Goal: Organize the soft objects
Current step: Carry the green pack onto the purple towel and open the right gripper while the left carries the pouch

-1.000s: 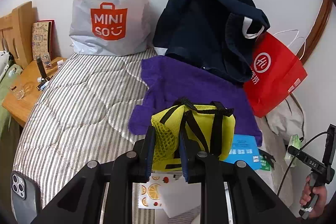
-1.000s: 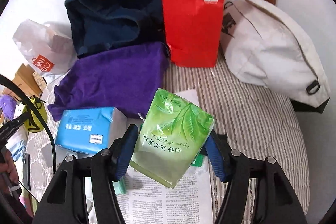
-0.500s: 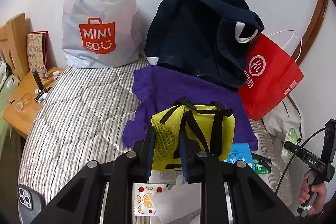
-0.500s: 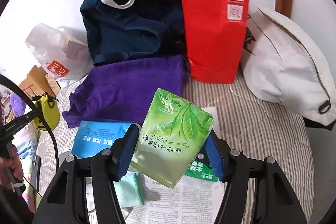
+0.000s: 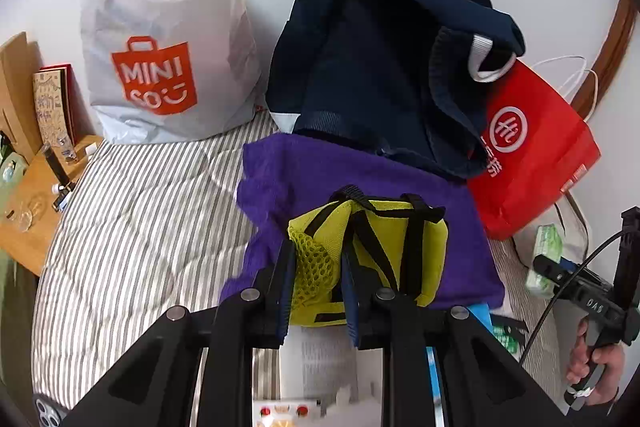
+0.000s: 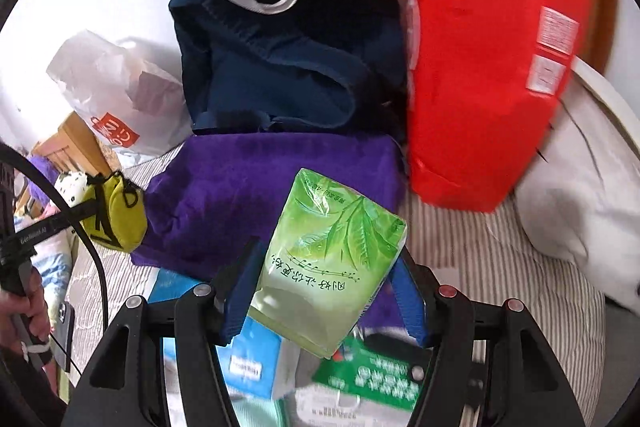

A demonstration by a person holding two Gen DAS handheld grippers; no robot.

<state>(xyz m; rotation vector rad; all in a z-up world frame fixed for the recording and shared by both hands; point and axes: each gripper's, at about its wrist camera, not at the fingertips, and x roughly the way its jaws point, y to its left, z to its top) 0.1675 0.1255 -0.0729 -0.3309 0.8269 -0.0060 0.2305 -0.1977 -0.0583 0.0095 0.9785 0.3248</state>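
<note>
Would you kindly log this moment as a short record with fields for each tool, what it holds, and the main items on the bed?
left tool: shut on yellow pouch
right tool: shut on green tissue pack
bed surface: striped quilt
centre: purple towel, lying flat
behind towel: navy bag, open mouth
beside the navy bag: red paper bag, white Miniso bag

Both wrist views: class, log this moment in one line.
left hand-held gripper: shut on yellow pouch | right hand-held gripper: shut on green tissue pack
</note>
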